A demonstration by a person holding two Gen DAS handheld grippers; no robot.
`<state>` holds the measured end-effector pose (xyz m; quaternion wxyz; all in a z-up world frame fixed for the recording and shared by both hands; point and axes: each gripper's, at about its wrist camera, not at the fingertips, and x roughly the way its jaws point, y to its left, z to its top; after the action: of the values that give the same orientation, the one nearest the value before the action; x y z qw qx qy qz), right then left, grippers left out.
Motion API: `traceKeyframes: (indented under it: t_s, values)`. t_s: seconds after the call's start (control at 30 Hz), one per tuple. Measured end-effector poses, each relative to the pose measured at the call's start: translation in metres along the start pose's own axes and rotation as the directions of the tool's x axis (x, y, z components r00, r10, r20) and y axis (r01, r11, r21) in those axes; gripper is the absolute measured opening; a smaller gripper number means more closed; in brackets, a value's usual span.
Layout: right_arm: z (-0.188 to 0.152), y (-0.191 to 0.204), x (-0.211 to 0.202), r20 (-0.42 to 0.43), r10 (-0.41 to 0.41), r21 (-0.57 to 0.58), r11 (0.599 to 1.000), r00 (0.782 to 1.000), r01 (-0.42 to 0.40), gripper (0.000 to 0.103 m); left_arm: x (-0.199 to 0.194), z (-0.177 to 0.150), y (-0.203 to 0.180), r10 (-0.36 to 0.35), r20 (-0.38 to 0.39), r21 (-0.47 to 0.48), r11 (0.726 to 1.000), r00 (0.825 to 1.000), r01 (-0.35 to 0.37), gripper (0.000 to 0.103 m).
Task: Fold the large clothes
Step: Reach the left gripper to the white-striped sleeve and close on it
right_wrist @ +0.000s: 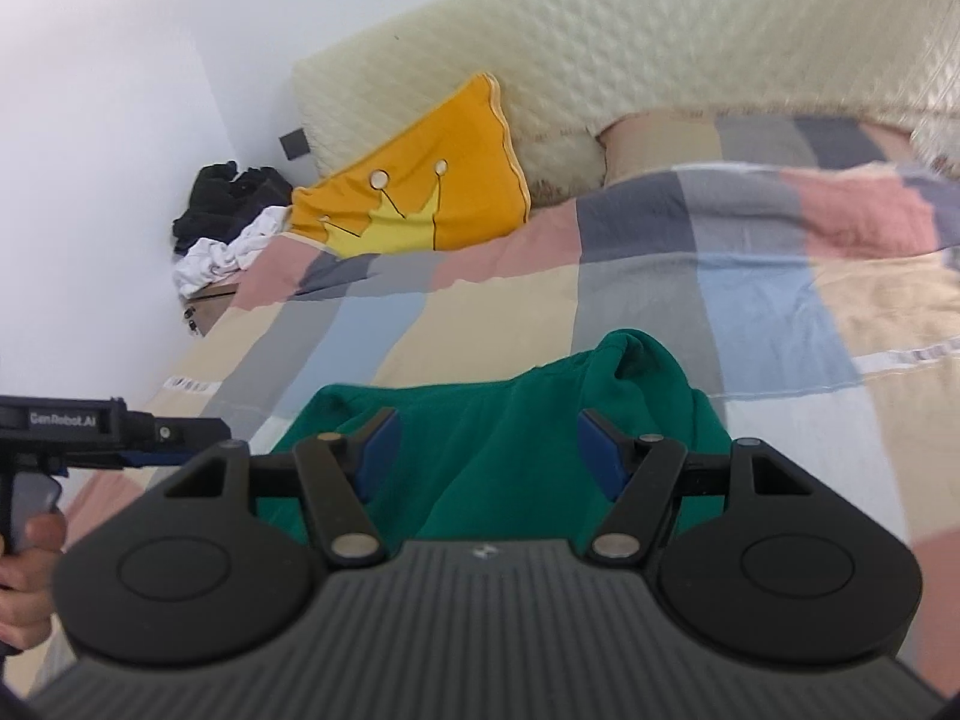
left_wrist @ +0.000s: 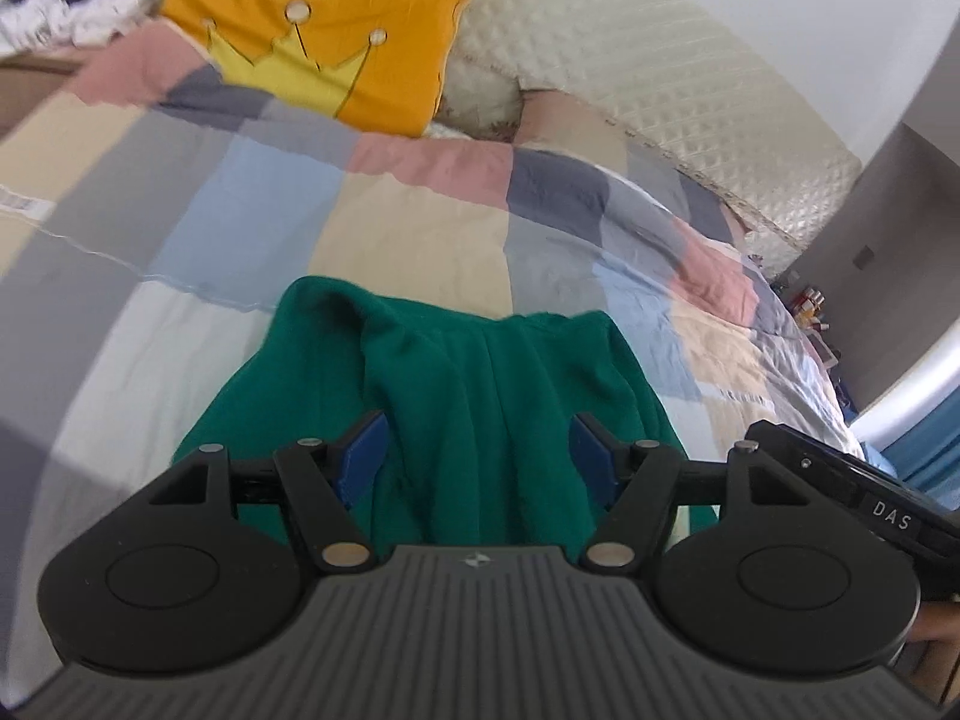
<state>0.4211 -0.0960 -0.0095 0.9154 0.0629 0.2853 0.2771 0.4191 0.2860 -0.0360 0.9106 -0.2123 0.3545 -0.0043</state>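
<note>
Left wrist view: orange pillow (left_wrist: 336, 42) beyond green garment (left_wrist: 468, 396) on quilt (left_wrist: 180, 210).

**Around the bed**

A patchwork duvet (left_wrist: 420, 228) of pink, grey, blue and beige squares covers the bed. An orange cushion with a yellow crown (right_wrist: 420, 204) leans against the cream quilted headboard (right_wrist: 660, 42). Dark and white crumpled clothes (right_wrist: 228, 228) are heaped beside it.

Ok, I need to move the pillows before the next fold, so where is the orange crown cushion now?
The orange crown cushion leans against the cream quilted headboard at the head of the checked bedspread, left of centre, beside the clothes pile.
</note>
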Motion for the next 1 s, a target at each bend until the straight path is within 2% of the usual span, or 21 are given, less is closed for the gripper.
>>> traceKeyframes:
  t_s: [0.23,0.43,0.53,0.7,0.83,1.0]
  values:
    - [-0.058,0.038,-0.093,0.032,0.011,0.008,1.0,0.999,-0.011,0.068,-0.102,-0.08,0.003,0.059,-0.013,0.008,0.998,0.998,-0.059,0.072]
    - [-0.12,0.056,-0.139,0.043,0.003,-0.017,1.0,0.999,-0.002,0.068,-0.154,-0.156,0.024,0.132,-0.081,0.021,0.991,0.988,-0.131,0.072]
    - [-0.147,0.054,-0.153,0.055,-0.004,-0.005,1.0,0.999,0.004,0.068,-0.153,-0.191,0.037,0.19,-0.16,0.033,0.982,0.969,-0.187,0.072]
    - [-0.185,0.04,-0.156,0.027,-0.022,0.054,0.998,0.999,0.021,0.068,-0.144,-0.224,0.054,0.227,-0.26,0.036,0.974,0.939,-0.225,0.072]
    - [-0.197,0.043,-0.151,0.004,-0.074,0.009,0.997,0.997,0.074,0.068,-0.133,-0.236,0.058,0.264,-0.289,0.091,0.964,0.92,-0.248,0.072]
    - [-0.205,0.039,-0.142,-0.012,-0.086,0.015,0.996,0.996,0.086,0.068,-0.114,-0.247,0.056,0.372,-0.289,0.197,0.925,0.882,-0.325,0.072]
